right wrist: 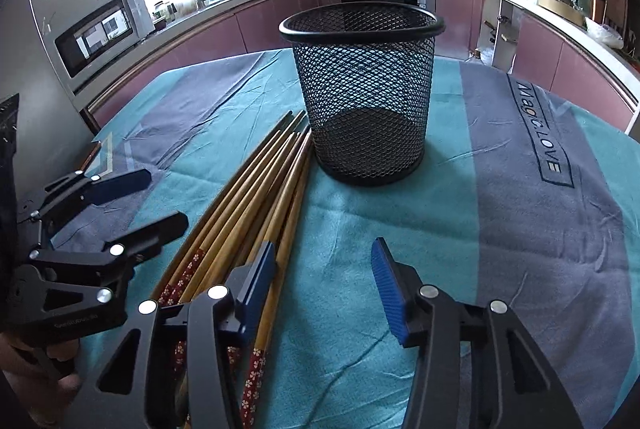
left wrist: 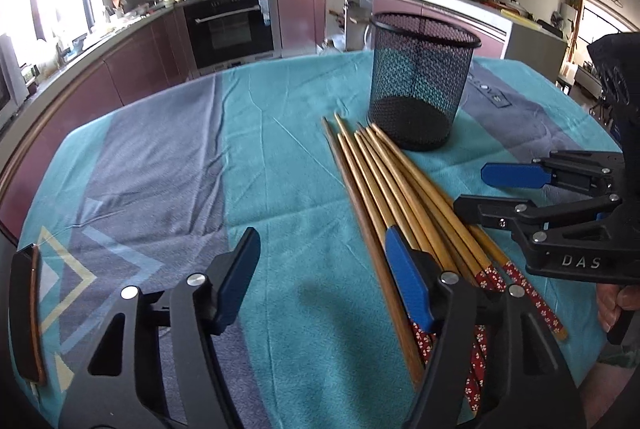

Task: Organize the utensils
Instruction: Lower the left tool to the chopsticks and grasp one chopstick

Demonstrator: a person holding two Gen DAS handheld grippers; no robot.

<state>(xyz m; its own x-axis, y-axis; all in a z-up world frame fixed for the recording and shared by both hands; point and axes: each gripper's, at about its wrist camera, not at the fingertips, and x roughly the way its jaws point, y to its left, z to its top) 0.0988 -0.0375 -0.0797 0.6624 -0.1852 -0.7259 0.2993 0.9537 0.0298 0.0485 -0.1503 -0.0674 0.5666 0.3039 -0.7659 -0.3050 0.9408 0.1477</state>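
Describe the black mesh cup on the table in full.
The mesh cup is a round black holder of what looks like metal wire mesh, with a solid rolled rim and a dark solid base. It tapers slightly toward the bottom, stands upright and looks empty. It sits on the teal and grey tablecloth, beyond both grippers. The pointed tips of the bundle of wooden chopsticks lie right beside its base on the cloth; whether they touch it cannot be told. Neither gripper touches it.

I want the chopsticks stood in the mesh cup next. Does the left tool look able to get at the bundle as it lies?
Probably yes. The left tool hangs open beside the chopsticks, one finger over them; nothing covers them, though the right tool crowds the far side.
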